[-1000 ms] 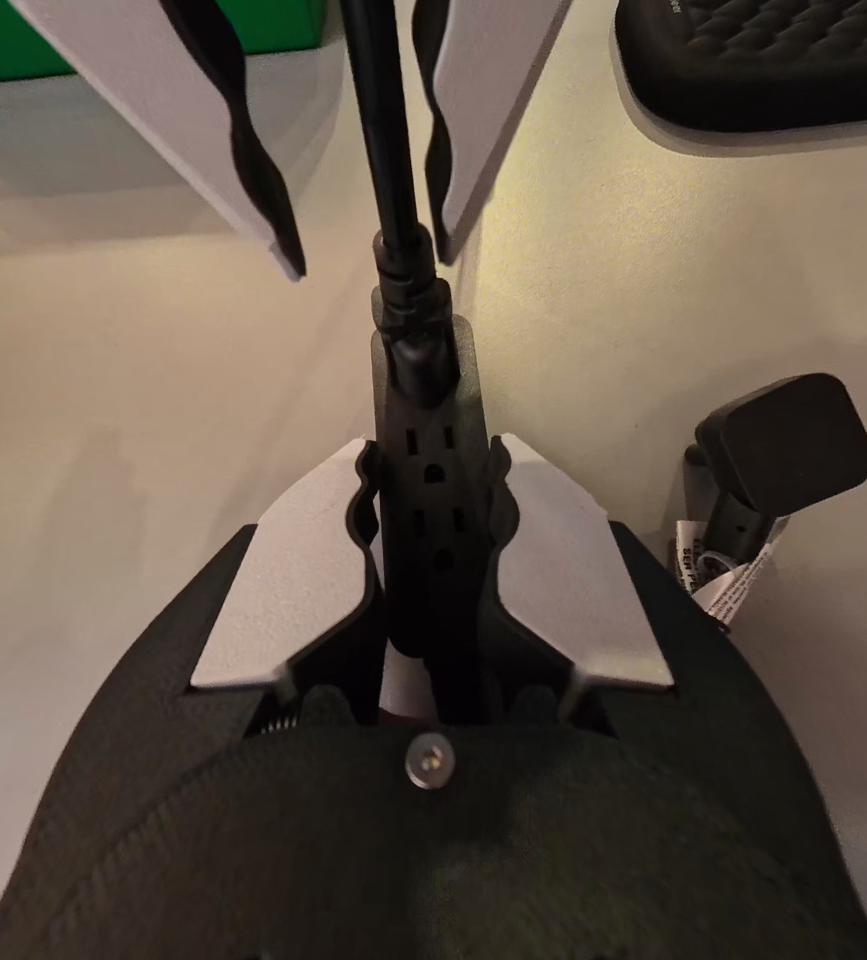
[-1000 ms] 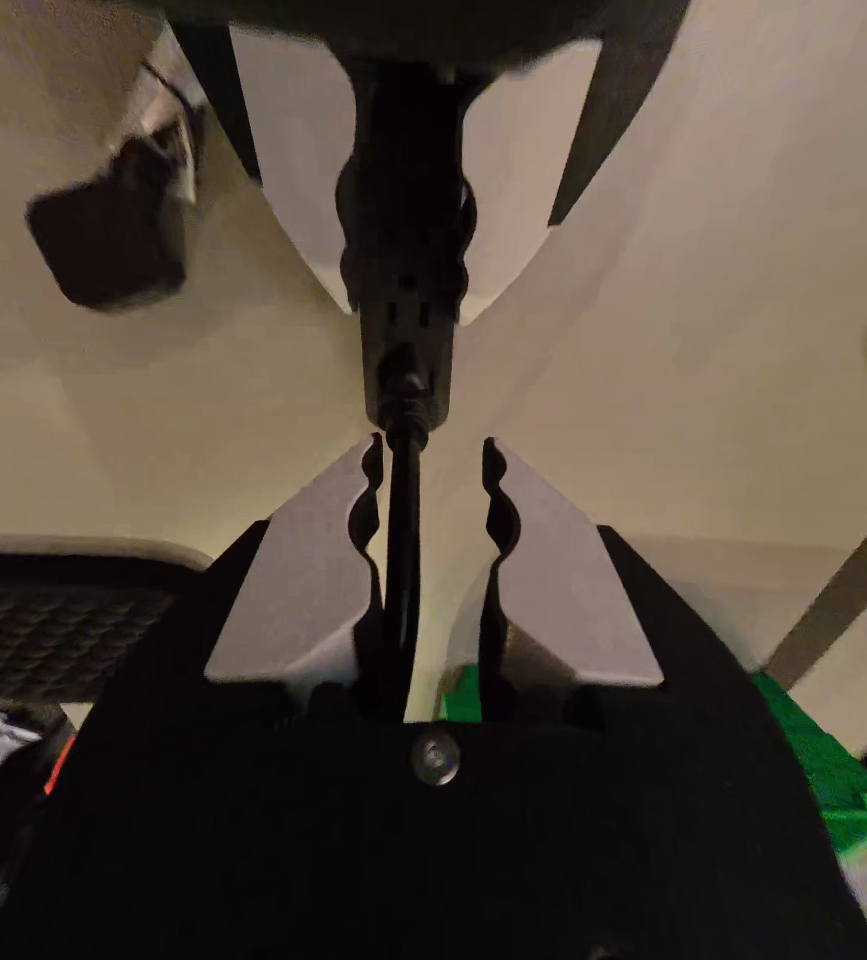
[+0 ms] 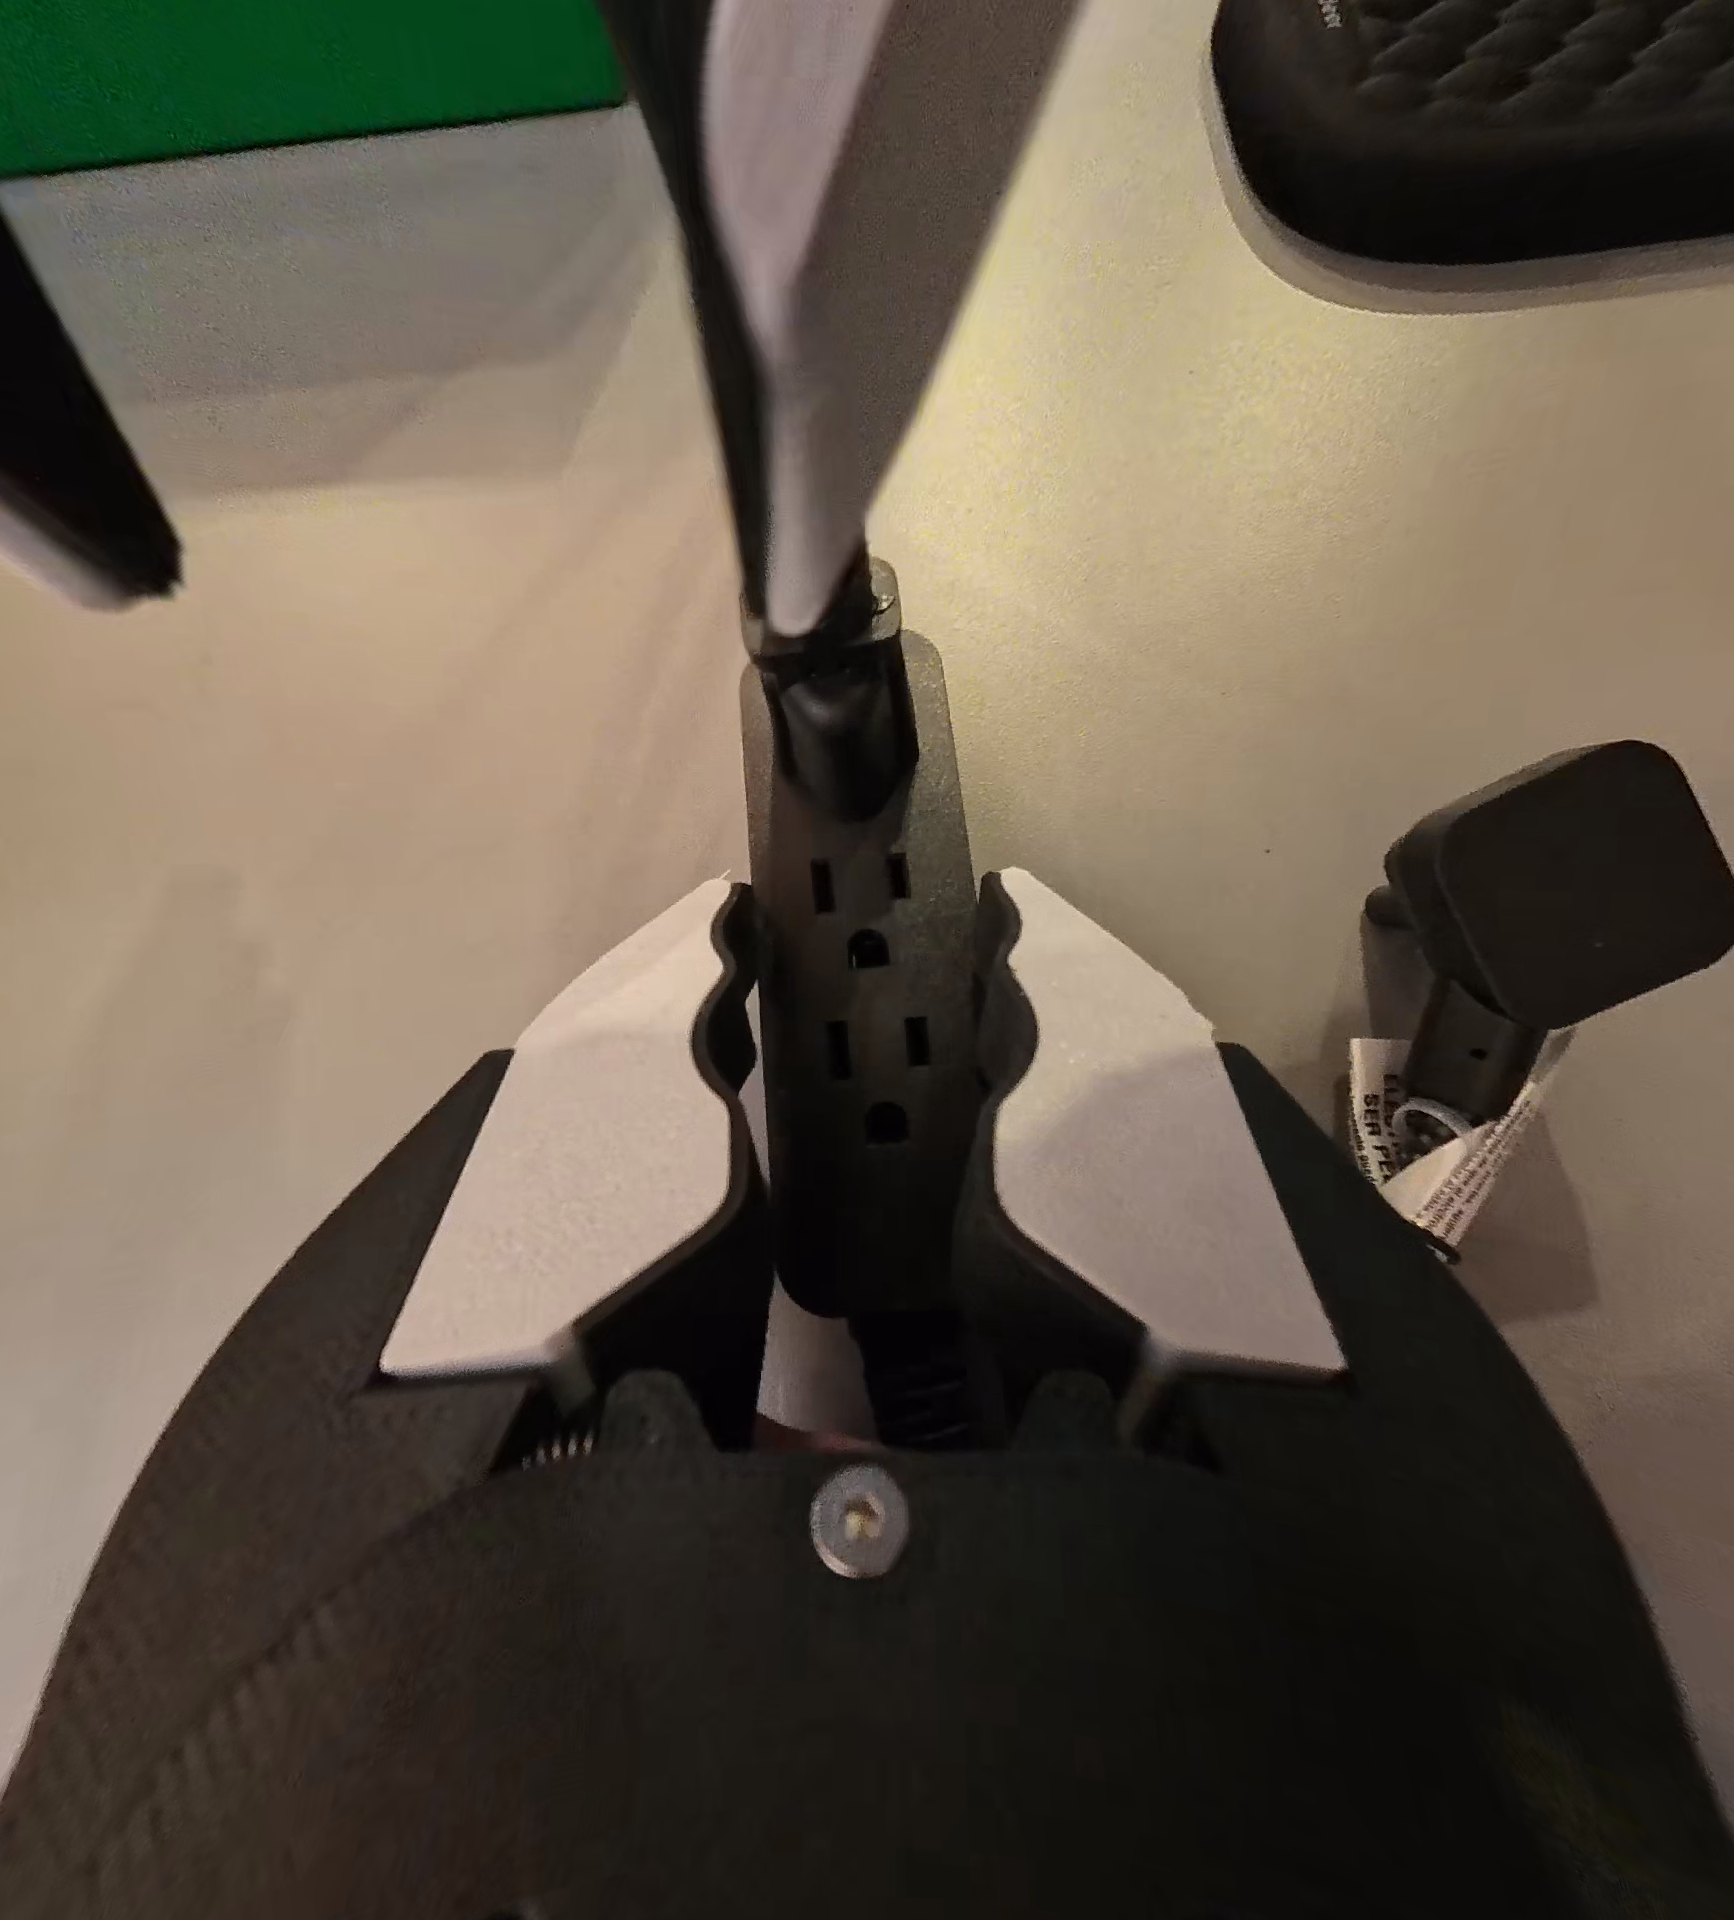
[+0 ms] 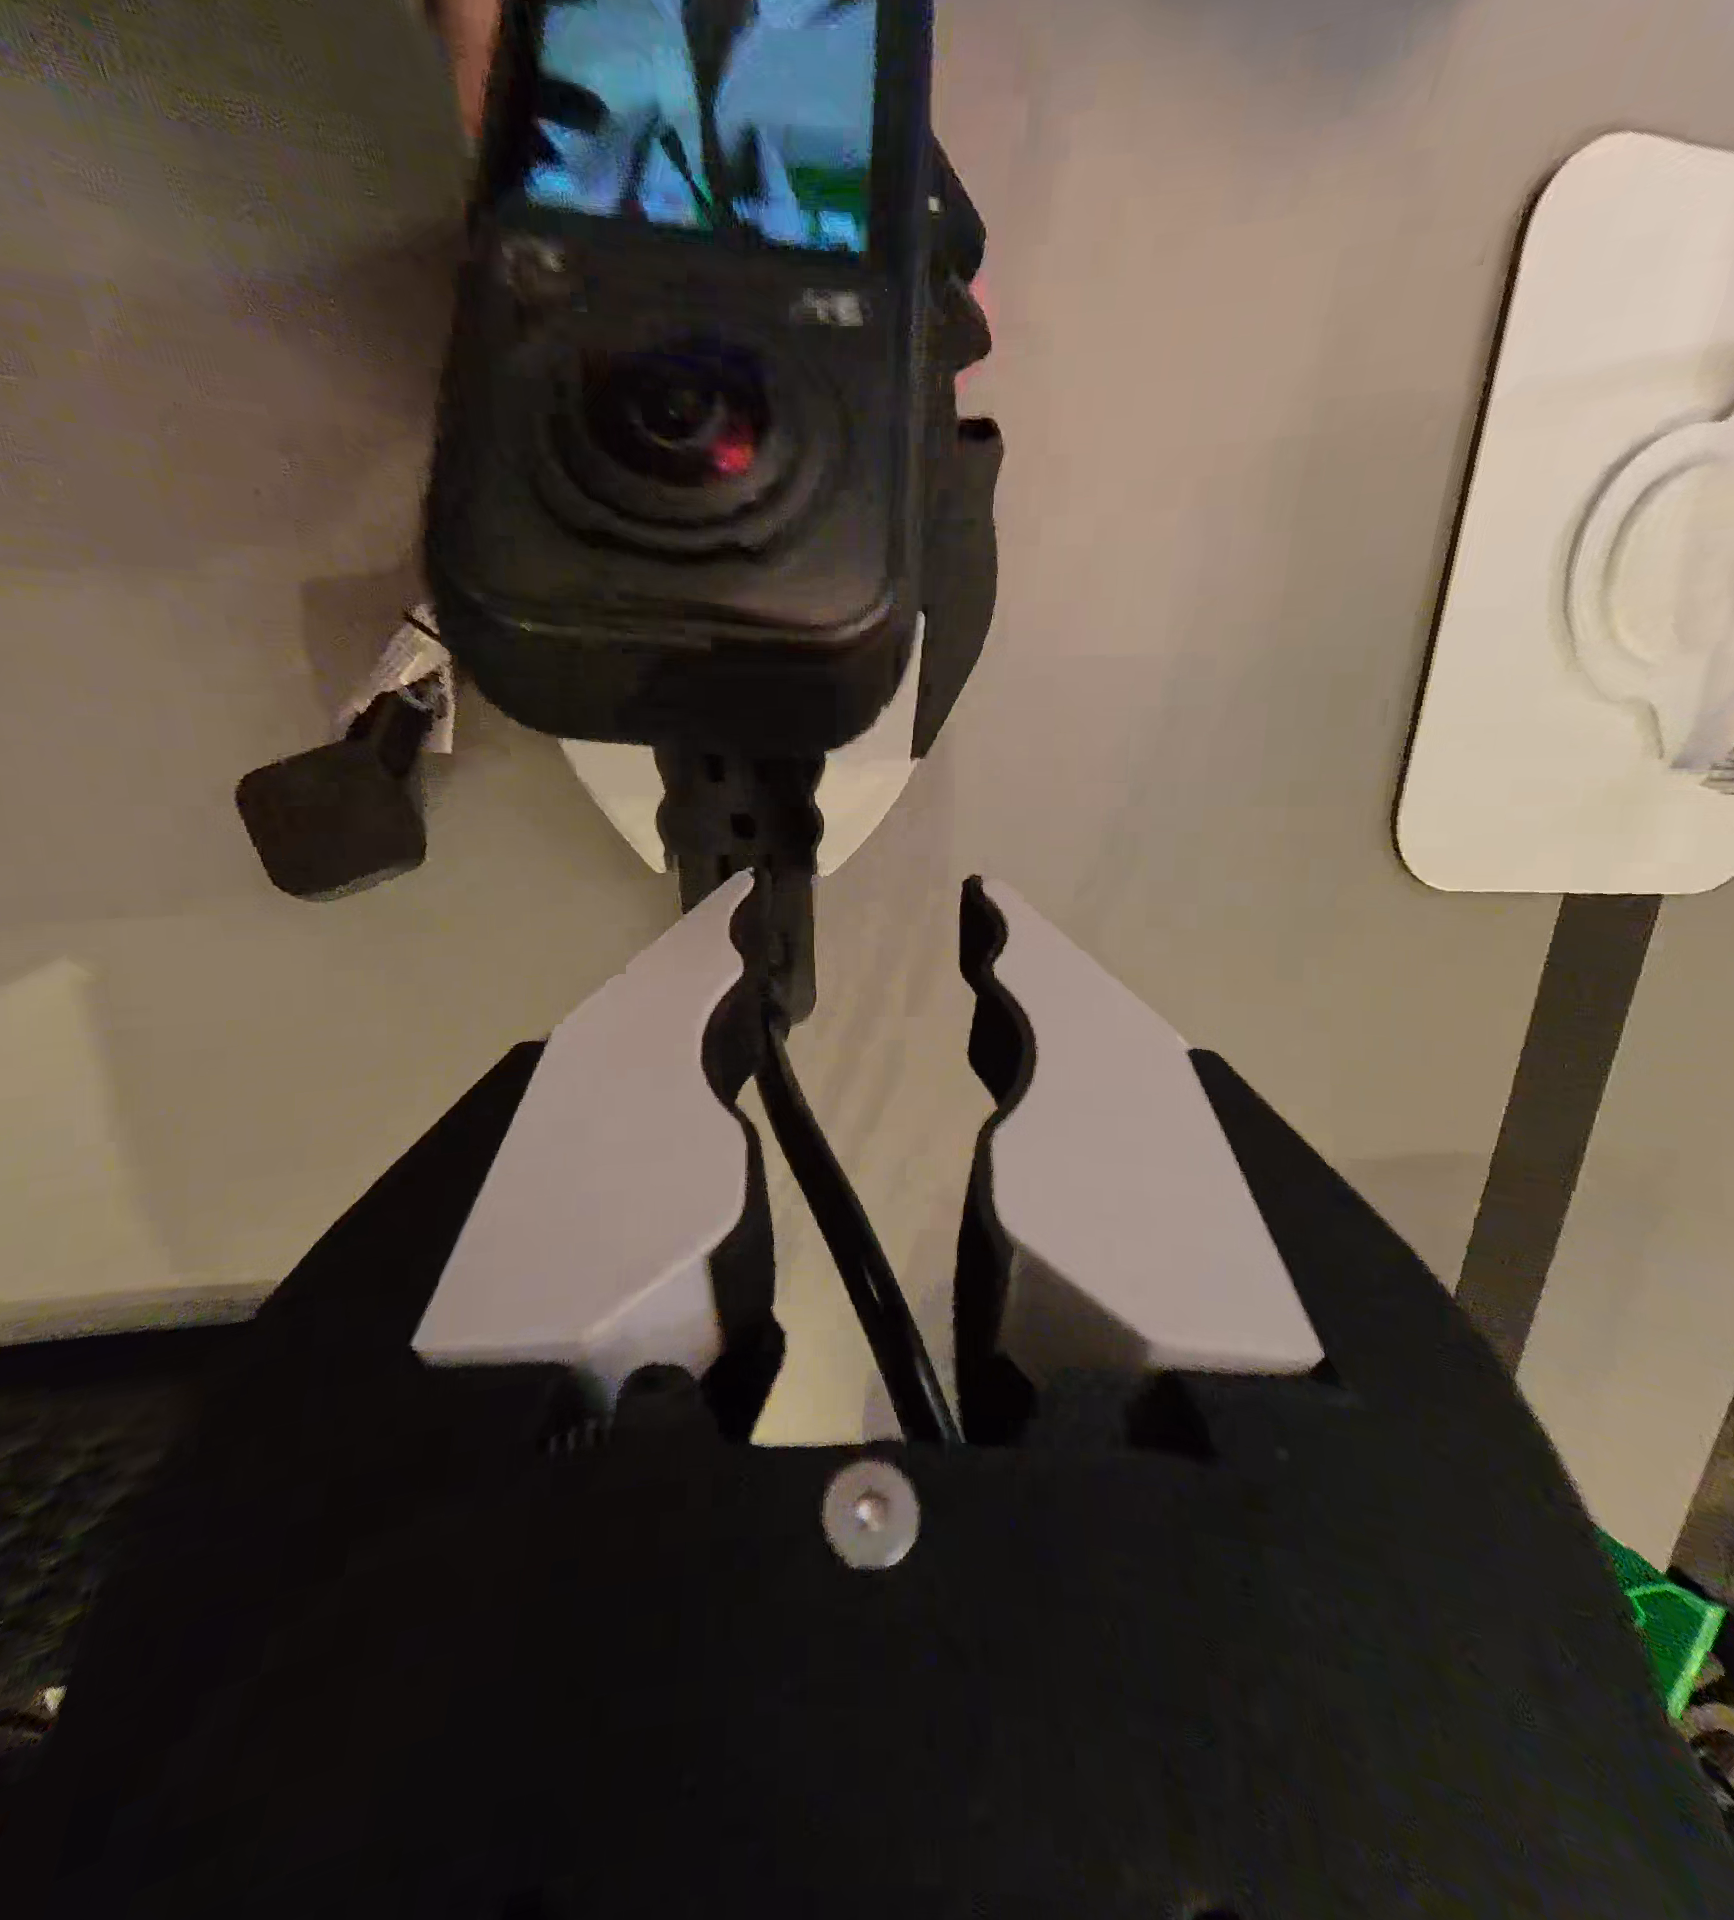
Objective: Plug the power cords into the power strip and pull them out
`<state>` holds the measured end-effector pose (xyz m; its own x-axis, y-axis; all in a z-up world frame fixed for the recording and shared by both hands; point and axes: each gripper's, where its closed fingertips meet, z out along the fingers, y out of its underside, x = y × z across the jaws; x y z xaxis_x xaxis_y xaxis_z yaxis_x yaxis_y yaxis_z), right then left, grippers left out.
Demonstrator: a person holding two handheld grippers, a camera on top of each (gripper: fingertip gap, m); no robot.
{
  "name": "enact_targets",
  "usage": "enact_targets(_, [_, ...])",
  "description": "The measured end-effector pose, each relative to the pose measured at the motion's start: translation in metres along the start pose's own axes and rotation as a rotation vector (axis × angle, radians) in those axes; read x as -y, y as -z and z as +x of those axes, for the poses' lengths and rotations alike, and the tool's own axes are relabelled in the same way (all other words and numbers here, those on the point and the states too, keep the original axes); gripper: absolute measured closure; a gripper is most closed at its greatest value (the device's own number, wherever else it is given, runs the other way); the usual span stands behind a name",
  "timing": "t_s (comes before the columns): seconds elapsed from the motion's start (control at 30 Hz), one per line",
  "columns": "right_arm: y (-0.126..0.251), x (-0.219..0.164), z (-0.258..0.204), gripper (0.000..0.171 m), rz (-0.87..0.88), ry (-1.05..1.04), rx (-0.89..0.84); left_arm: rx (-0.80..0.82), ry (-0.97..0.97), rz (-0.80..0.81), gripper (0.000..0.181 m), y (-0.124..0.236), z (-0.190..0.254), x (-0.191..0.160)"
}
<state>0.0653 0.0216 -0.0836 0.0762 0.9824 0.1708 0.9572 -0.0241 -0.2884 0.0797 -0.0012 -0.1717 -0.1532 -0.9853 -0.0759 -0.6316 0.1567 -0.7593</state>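
My left gripper [image 3: 863,904] is shut on the black power strip [image 3: 868,1039], holding it by its long sides on the pale table. A black plug [image 3: 842,727] sits in the strip's far outlet. Its cord [image 4: 821,1164] runs back between the fingers of my right gripper [image 4: 858,888], which is open; the cord touches only its left finger. The right gripper's fingers [image 3: 821,364] reach in from above in the left wrist view, one over the plug's cord and one far left. A second black plug [image 3: 1569,883] with a white tag lies loose to the right of the strip.
A black textured pad [image 3: 1517,125] lies at the far right, and a green and white box [image 3: 271,156] at the far left. In the right wrist view, the left gripper's camera [image 4: 676,447] faces me, and a white plate with a mount [image 4: 1611,520] lies to the right. The tips of one gripper are about 9 cm away from the tips of the other.
My right gripper has drawn back and up from the strip and shifted sideways, staying open around the cord. The plug stays in the strip. The left gripper has kept its hold.
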Motion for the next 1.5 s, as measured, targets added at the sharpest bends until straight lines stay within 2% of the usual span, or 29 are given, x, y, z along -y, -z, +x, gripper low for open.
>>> enact_targets(0.1, [-0.010, -0.014, -0.002, 0.136, -0.065, 0.034, 0.048, 0.005, -0.005, 0.000, 0.140, 0.000, 0.000, 0.000])
enact_targets(0.2, [-0.020, -0.048, -0.020, 0.136, -0.244, 0.055, 0.173, 0.006, -0.006, 0.000, 0.140, 0.000, 0.000, 0.000])
enact_targets(0.33, [-0.026, -0.065, -0.029, 0.135, -0.268, 0.022, 0.227, 0.002, -0.003, 0.001, 0.140, 0.000, 0.000, 0.000])
enact_targets(0.47, [-0.032, -0.057, -0.023, 0.133, -0.153, -0.055, 0.171, 0.002, -0.007, 0.001, 0.140, 0.000, 0.001, 0.000])
enact_targets(0.6, [-0.045, -0.065, -0.028, 0.127, -0.140, -0.066, 0.150, -0.010, -0.025, 0.004, 0.140, -0.001, 0.004, 0.001])
enact_targets(0.83, [-0.047, -0.058, -0.026, 0.128, -0.082, 0.005, 0.098, -0.011, -0.020, 0.002, 0.140, -0.001, 0.004, 0.001])
enact_targets(1.0, [-0.053, -0.056, -0.028, 0.133, -0.079, 0.068, 0.134, 0.012, -0.024, 0.001, 0.140, -0.001, 0.002, 0.000])
enact_targets(1.17, [-0.056, -0.055, -0.007, 0.137, -0.103, 0.128, 0.108, 0.106, 0.022, -0.006, 0.140, 0.002, -0.018, -0.003])
enact_targets(1.27, [-0.061, -0.053, 0.005, 0.135, -0.062, 0.081, 0.121, 0.115, 0.055, -0.010, 0.140, 0.004, -0.029, -0.007])
enact_targets(1.37, [-0.068, -0.054, -0.003, 0.149, 0.021, 0.075, 0.150, 0.134, 0.040, -0.009, 0.139, 0.004, -0.030, -0.007])
enact_targets(1.5, [-0.068, -0.054, -0.004, 0.149, 0.075, 0.055, 0.120, 0.139, 0.037, -0.005, 0.140, 0.004, -0.030, -0.006])
